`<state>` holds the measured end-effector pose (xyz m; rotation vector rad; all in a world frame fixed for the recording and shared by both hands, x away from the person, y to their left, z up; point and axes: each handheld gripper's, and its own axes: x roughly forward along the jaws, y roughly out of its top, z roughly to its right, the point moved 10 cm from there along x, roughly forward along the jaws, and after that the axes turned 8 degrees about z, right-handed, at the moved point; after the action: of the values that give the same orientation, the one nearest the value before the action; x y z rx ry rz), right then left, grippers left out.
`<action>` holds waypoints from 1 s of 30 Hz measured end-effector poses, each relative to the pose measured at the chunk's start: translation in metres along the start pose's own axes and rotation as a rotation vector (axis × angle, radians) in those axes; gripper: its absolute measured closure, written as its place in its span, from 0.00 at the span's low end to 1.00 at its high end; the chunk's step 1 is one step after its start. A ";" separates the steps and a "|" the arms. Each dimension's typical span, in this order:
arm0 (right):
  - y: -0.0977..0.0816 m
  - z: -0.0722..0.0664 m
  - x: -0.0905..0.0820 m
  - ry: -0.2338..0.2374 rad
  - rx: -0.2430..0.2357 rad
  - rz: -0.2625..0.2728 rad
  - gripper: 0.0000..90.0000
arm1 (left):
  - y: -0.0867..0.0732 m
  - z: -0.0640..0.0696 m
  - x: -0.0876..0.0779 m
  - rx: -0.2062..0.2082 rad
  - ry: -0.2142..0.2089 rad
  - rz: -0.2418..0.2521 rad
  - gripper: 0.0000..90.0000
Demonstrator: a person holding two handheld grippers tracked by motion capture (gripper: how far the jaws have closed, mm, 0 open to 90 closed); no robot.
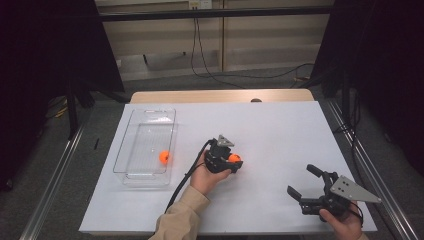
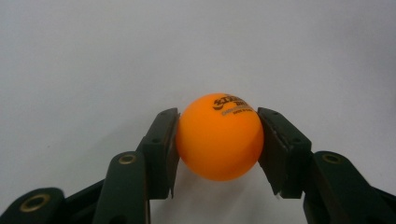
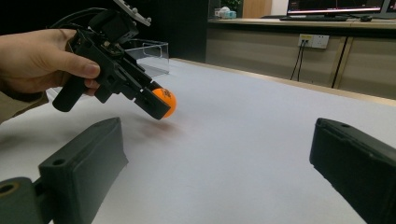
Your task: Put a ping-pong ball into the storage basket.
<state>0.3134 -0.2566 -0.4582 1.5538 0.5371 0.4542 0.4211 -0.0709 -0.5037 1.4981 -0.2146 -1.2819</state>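
An orange ping-pong ball (image 2: 218, 137) with dark print sits between the pads of my left gripper (image 2: 218, 149), which is shut on it just above the white table cover. From above, that ball (image 1: 234, 158) shows at the tip of the left gripper (image 1: 231, 161) near the table's middle. In the right gripper view the left gripper (image 3: 161, 105) tilts down with the ball (image 3: 166, 100) in its tip. A second orange ball (image 1: 164, 157) lies inside the clear plastic bin (image 1: 131, 131) at the left. My right gripper (image 1: 304, 182) rests at the front right, open, with nothing between its fingers (image 3: 84, 158).
The white cover (image 1: 280, 130) spreads over the wooden table; its far edge (image 1: 220, 96) shows bare wood. Black curtains and metal rails flank both sides. A cable trails from the left gripper back toward the sleeve (image 1: 180, 215).
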 end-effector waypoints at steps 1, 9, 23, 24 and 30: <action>0.000 0.000 0.000 -0.001 -0.002 -0.002 0.03 | 0.000 0.000 -0.001 -0.002 -0.001 -0.001 0.56; 0.000 -0.001 0.001 0.002 -0.002 0.000 0.03 | 0.002 0.000 -0.006 -0.016 -0.008 0.002 0.56; 0.000 0.000 0.000 -0.002 -0.001 0.000 0.03 | 0.006 -0.004 -0.014 -0.036 -0.007 0.011 0.56; 0.000 0.000 0.000 -0.002 -0.001 0.000 0.03 | 0.006 -0.004 -0.015 -0.039 -0.007 0.014 0.56; 0.000 0.000 0.001 -0.001 -0.002 0.002 0.03 | 0.007 -0.006 -0.017 -0.045 -0.004 0.014 0.56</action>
<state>0.3137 -0.2560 -0.4579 1.5522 0.5343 0.4548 0.4221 -0.0578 -0.4890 1.4532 -0.1975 -1.2709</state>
